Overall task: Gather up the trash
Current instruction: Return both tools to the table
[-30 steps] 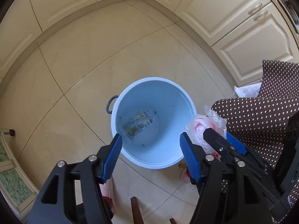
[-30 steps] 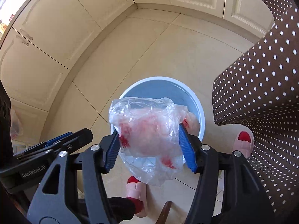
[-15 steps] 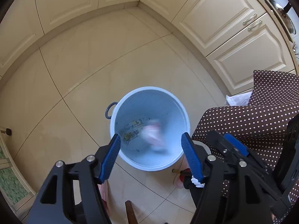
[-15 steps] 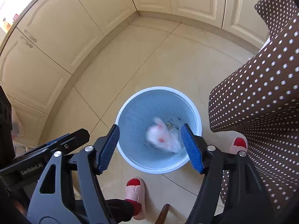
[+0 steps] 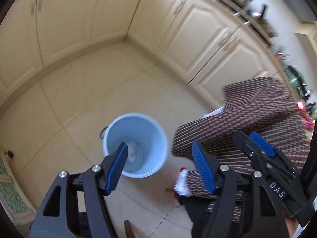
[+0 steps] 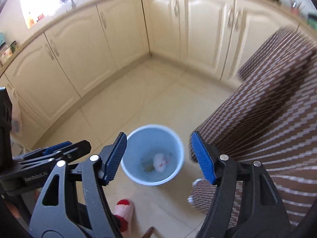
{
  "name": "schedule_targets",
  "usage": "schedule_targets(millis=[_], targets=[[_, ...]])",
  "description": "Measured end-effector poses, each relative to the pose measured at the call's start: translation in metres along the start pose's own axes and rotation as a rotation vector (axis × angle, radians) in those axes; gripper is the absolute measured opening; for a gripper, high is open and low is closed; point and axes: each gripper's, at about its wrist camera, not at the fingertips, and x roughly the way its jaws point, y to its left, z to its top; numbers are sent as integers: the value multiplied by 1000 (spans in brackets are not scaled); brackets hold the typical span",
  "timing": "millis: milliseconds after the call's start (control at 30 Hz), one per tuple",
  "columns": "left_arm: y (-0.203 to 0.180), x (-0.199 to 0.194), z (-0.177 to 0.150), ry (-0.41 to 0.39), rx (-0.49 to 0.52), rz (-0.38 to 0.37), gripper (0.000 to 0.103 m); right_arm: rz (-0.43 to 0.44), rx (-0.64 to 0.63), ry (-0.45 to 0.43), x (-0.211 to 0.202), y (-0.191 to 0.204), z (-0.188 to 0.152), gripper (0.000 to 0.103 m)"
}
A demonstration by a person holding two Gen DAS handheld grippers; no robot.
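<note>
Both grippers, left [image 5: 159, 159] and right [image 6: 158, 155], hang spread and empty above the bin [image 6: 179, 142], the bag [image 6: 161, 161] inside it.

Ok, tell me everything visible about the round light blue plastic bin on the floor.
The round light blue plastic bin stands upright and uncovered on the beige tiled floor, beside a brown patterned cloth. Its walls look smooth, and a dark loop handle sticks out from one side of the rim. Inside lie a crumpled clear plastic bag with red marks and a printed scrap, blurred. No gripper touches it.
</note>
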Motion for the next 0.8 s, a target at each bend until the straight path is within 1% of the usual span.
schedule_targets(millis=[67,100,133,167,233,300,333,433,500,567,733,800], targets=[[-29,-26,-1,-46,46,-38,66,-24,-9,-63,-35,-7,3,68],[-41,-37,-1,-64,66,-50,66,-40,-10,-106,-60,-13,4,68],[-55,-48,-2,-85,90,-62,66,-58,-8,-129,-74,-15,5,68],[-71,-61,-3,-109,120,-74,67,-87,-7,-171,-98,-22,4,68],[-98,-80,-8,-142,170,-93,68,-123,2,-224,-132,-32,-1,68],[-130,-97,-15,-178,238,-116,69,-154,23,-279,-164,-44,-7,70],[-143,-102,-18,-188,266,-127,69,-154,23,-279,-164,-44,-7,71],[-189,-111,-29,-180,353,-176,70,-219,62,-328,-201,-75,-19,73],[-220,-111,-37,-163,402,-217,70,-269,103,-338,-219,-101,-32,73],[-252,-108,-44,-146,457,-249,70,-303,150,-337,-228,-124,-42,73],[-326,-86,-60,-108,585,-251,70,-378,254,-335,-246,-177,-64,73],[-346,-76,-66,-95,619,-224,70,-397,290,-334,-250,-193,-73,73]])
